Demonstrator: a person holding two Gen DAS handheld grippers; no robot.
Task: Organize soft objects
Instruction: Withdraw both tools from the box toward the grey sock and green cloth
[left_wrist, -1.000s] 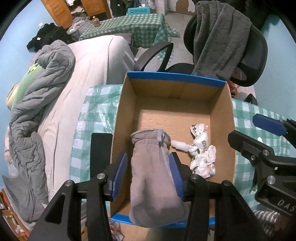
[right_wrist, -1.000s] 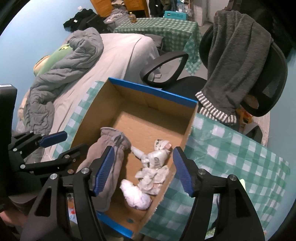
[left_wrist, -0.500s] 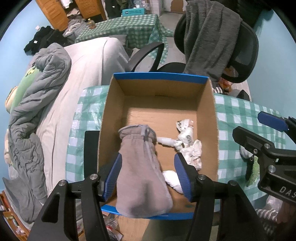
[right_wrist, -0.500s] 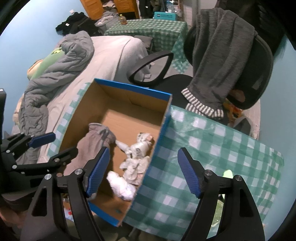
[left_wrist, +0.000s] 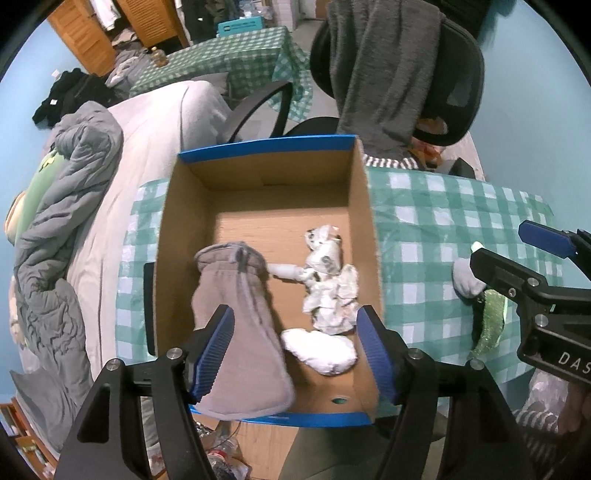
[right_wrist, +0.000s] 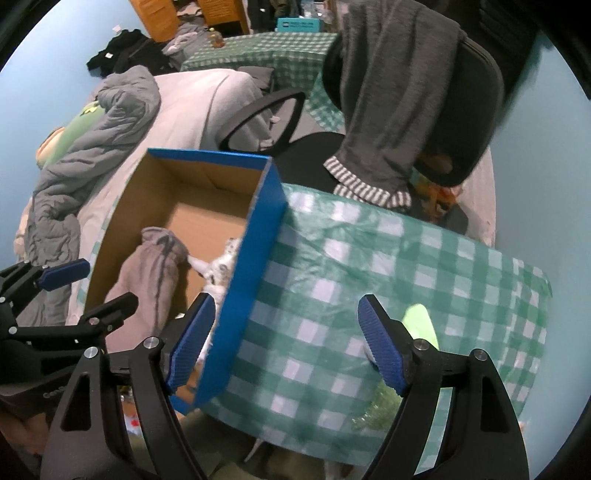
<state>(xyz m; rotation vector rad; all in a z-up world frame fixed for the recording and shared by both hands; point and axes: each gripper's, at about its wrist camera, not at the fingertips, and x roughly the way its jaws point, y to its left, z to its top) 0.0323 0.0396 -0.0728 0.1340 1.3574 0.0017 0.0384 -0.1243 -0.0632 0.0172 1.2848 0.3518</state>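
An open cardboard box (left_wrist: 364, 229) with blue edges stands on the green checked table. A grey mitten (left_wrist: 236, 317) lies inside at its left, over the near wall. Crumpled white soft items (left_wrist: 330, 291) and a white bundle (left_wrist: 319, 350) lie at the box's right. My left gripper (left_wrist: 295, 350) is open and empty above the box's near end. My right gripper (right_wrist: 286, 343) is open and empty, straddling the box's right wall (right_wrist: 251, 266). A light green soft item (right_wrist: 421, 325) lies on the table by its right finger; it also shows in the left wrist view (left_wrist: 487, 321).
A black office chair (left_wrist: 454, 74) draped with a dark grey garment (left_wrist: 388, 70) stands behind the table. A bed with a grey duvet (left_wrist: 62, 206) runs along the left. The checked tablecloth (right_wrist: 406, 266) spreads right of the box.
My left gripper let go of the grey mitten, opened wide and drew back. My right gripper moved right, from over the box to over the tablecloth.
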